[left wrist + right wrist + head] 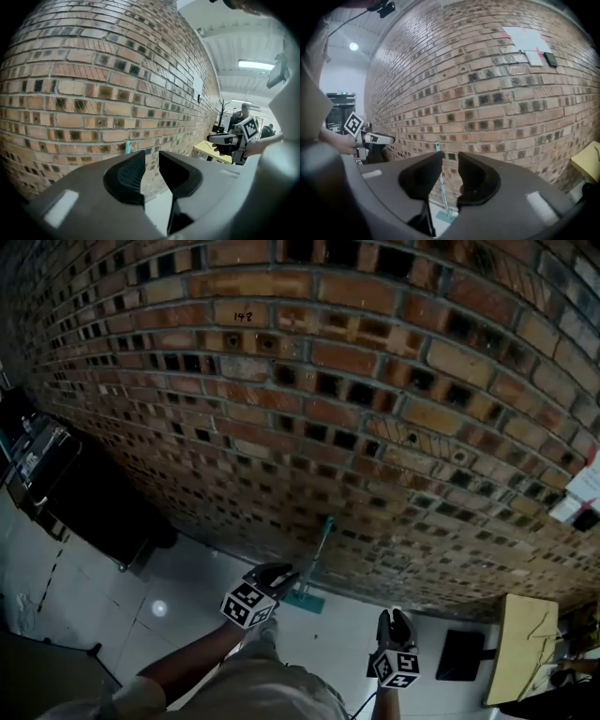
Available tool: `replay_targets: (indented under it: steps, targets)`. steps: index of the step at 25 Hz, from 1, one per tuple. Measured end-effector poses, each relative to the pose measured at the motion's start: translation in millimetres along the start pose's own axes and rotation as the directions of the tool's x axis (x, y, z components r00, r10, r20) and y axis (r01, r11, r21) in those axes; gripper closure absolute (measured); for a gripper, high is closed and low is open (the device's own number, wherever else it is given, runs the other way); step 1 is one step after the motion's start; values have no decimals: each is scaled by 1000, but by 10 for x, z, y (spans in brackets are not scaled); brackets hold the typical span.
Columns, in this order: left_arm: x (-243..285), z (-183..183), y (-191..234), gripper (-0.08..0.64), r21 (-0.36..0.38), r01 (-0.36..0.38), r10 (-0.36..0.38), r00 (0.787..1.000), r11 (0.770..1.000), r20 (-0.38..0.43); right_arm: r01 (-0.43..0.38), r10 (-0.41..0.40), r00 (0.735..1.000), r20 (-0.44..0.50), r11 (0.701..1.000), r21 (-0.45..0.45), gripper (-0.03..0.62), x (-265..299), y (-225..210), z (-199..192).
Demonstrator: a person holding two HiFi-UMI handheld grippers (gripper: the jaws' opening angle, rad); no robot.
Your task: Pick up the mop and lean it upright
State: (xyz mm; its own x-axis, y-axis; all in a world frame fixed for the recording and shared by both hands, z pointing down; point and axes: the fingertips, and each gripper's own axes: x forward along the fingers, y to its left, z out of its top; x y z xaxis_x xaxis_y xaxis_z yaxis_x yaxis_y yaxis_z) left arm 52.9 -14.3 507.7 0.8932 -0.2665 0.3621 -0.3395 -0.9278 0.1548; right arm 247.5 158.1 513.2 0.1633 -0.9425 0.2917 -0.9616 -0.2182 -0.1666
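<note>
The left gripper and right gripper are held parted, nothing between the jaws; the mop is seen leaning upright against the brick wall; it could be toppled if brushed, its head sliding on the tiled floor.

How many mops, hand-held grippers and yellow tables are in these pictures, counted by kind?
Mop: 1
Grippers, the left gripper and the right gripper: 2
Yellow table: 1
Total: 4

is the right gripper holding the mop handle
No, the jaws of the right gripper stand apart and empty, while the mop leans upright against the brick wall beyond them.
</note>
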Motion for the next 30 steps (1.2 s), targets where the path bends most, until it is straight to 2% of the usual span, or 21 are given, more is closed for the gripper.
replay_targets:
  steps: [8, 11, 15, 22, 24, 30]
  targets:
    - [-188, -351, -1168, 453, 4, 2, -2, 1000, 1000, -31, -42, 41, 998, 44, 999, 30, 492, -927, -255, -74]
    - [-286, -512, -1560, 463, -32, 3, -4, 999, 999, -35, -54, 53, 997, 54, 998, 19, 483, -1184, -381, -119]
    - [-524, -608, -1850, 493, -69, -21, 19, 999, 997, -28, -94, 92, 994, 66, 995, 28, 456, -1414, -381, -136]
    - [-576, -478, -1825, 508, -30, -45, 45, 999, 999, 4, -174, 171, 984, 54, 983, 50, 423, -1422, -148, -69]
    - [-572, -492, -1877, 537, -30, -28, 28, 1000, 999, 4, -186, 184, 982, 30, 981, 62, 417, -1512, -59, -127]
    - [-637, -419, -1765, 540, -49, 26, -26, 1000, 998, 6, -189, 190, 982, -14, 980, 70, 419, -1476, 163, -168]
